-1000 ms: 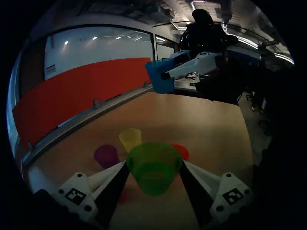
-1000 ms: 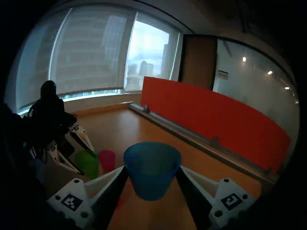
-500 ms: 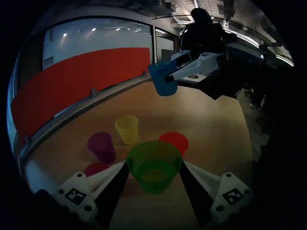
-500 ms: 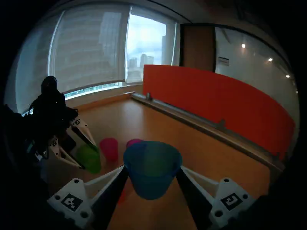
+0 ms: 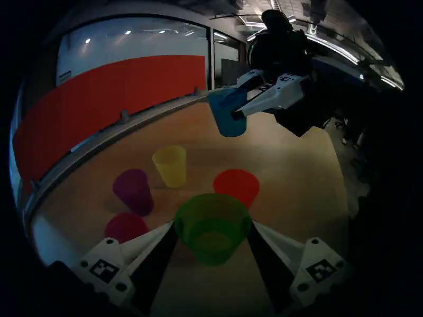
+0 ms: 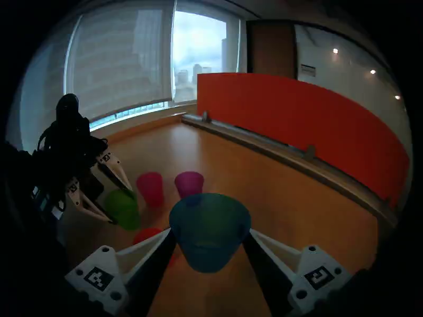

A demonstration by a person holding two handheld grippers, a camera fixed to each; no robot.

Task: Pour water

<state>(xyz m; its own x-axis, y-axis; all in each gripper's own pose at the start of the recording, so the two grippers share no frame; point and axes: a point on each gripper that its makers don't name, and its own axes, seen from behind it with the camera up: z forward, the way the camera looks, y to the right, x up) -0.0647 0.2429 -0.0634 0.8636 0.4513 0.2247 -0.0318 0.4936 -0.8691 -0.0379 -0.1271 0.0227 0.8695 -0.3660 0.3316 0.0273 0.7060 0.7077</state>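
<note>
A green cup sits upright between the fingers of my left gripper, which is shut on it just above the wooden table. My right gripper hangs farther off over the table, shut on a blue cup that leans slightly. In the right gripper view the blue cup is close between my right gripper fingers. The left gripper holds the green cup at the left. Whether either cup holds water I cannot tell.
On the table stand a yellow cup, a purple cup, a red cup and a pink cup. A red partition with a grey rail runs along the table's far edge. A person holds the left gripper.
Both grippers have tipped downward, bringing more of the table and its cups into sight. The blue cup has come lower and nearer to the cups. Both grips are unchanged.
</note>
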